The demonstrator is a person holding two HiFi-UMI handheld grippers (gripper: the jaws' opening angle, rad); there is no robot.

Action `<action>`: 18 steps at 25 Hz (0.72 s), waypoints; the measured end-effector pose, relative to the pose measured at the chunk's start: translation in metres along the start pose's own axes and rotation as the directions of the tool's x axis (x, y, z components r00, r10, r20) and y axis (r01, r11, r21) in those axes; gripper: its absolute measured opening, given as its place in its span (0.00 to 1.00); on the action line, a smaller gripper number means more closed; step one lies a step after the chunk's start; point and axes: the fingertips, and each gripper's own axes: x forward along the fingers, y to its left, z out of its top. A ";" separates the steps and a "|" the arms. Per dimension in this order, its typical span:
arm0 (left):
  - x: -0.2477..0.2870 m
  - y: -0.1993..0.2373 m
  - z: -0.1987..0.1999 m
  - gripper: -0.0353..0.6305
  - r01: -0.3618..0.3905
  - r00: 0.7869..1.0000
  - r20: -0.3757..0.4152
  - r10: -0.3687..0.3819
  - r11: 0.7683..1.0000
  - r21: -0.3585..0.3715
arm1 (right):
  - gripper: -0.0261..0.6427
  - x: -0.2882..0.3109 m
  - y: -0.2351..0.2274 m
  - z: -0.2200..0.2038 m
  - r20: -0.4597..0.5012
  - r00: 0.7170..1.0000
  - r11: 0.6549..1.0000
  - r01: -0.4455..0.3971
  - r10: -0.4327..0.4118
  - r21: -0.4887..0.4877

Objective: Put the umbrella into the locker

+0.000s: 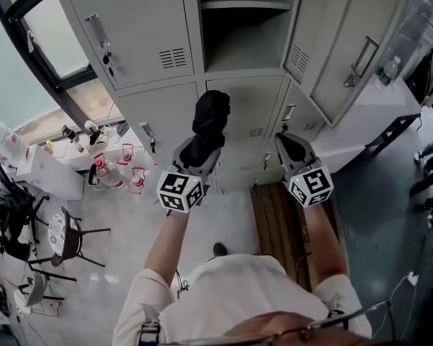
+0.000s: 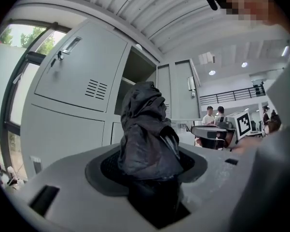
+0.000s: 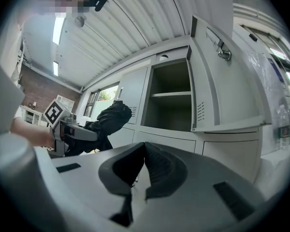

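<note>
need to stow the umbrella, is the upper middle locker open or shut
Open: the locker has its door swung aside, shelf visible inside.

There is one folded black umbrella (image 1: pixel 209 121). There are two grippers, the left gripper (image 1: pixel 200 156) and the right gripper (image 1: pixel 291 143), and two marker cubes (image 1: pixel 179 191), one on each. One bank of grey lockers (image 1: pixel 140 27) stands on the far side. It has one open compartment (image 1: pixel 245 42), one shelf (image 1: pixel 246 6) inside that, and one door (image 1: pixel 353 49) swung to the right. One wooden bench (image 1: pixel 277 225) lies near right, and one clear bottle (image 1: pixel 390 71) stands far right. Two people (image 2: pixel 210 116) sit far off under two ceiling lights (image 2: pixel 212 73).
</note>
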 end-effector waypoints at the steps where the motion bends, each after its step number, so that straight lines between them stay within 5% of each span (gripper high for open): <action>1: 0.008 0.005 0.005 0.41 0.009 1.000 -0.006 -0.009 1.000 0.013 | 0.05 0.006 -0.002 0.002 -0.004 1.000 1.000 0.006 -0.006 -0.001; 11: 0.075 0.025 0.038 0.41 0.023 0.997 -0.071 -0.016 0.996 0.091 | 0.05 0.052 -0.036 0.024 0.006 1.000 1.000 0.008 -0.008 0.024; 18: 0.122 0.028 0.075 0.41 -0.053 0.988 -0.131 0.087 0.968 0.245 | 0.05 0.072 -0.056 0.042 0.035 0.997 0.998 -0.063 0.062 0.014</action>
